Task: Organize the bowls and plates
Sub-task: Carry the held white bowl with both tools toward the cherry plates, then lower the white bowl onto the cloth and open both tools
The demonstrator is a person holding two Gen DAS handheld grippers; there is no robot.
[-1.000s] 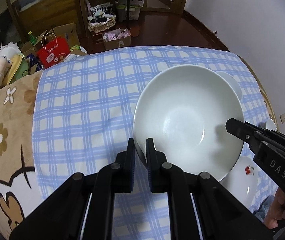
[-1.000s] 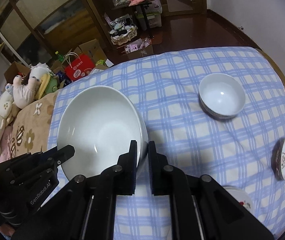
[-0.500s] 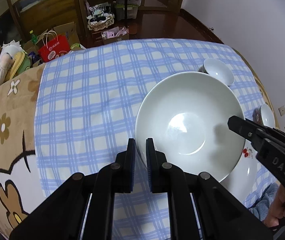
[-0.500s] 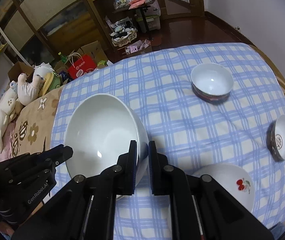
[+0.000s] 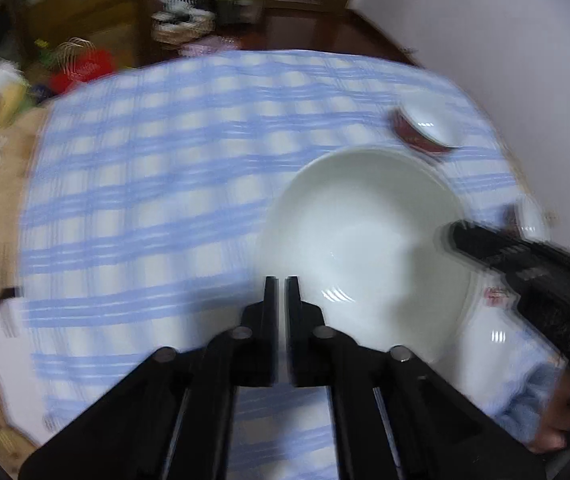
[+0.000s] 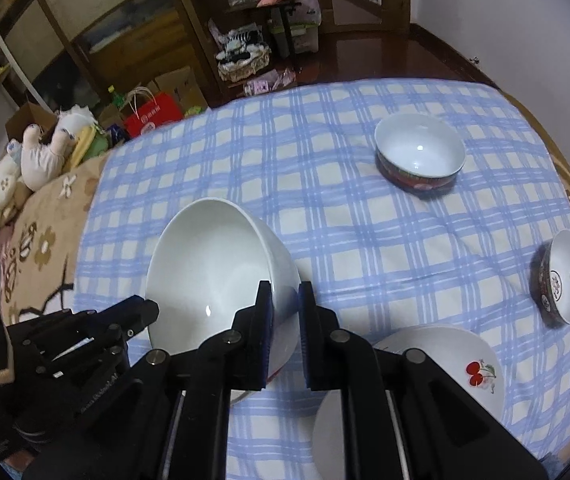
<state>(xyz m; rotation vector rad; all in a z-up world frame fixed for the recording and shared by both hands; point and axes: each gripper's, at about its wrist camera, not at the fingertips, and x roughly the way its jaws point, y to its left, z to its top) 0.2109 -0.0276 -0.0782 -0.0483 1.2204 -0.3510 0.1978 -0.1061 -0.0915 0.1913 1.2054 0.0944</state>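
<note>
I look down at a round table covered with a blue checked cloth (image 6: 325,168). The big white bowl (image 6: 213,264) is near my side of the table, tipped up so its open side leans away from my right claw.

My right claw (image 6: 285,286) pinches the rim of the big white bowl. One pad is inside the bowl and the other is on its outer wall. Its jaws have just opened a little wider, but the rim is between them and the pads look like they touch it.

My left claw (image 5: 282,280) is pressed together, with only a thin slit between its fingers. It sits at the bowl's near edge. That picture is very blurry, so I cannot tell if the rim is in the slit. From the right camera, the tip of the left claw is at the bowl's other side, right by the rim.

A white plate with red cherries (image 6: 437,364) lies just beside the big bowl, close to me. A small bowl with a dark outside (image 6: 419,152) stands upright farther back on the cloth. Another small bowl (image 6: 565,280) sits at the right edge, and it looks tipped on its side.

A hand (image 5: 561,428) shows low in the left camera, behind the right claw.
</note>
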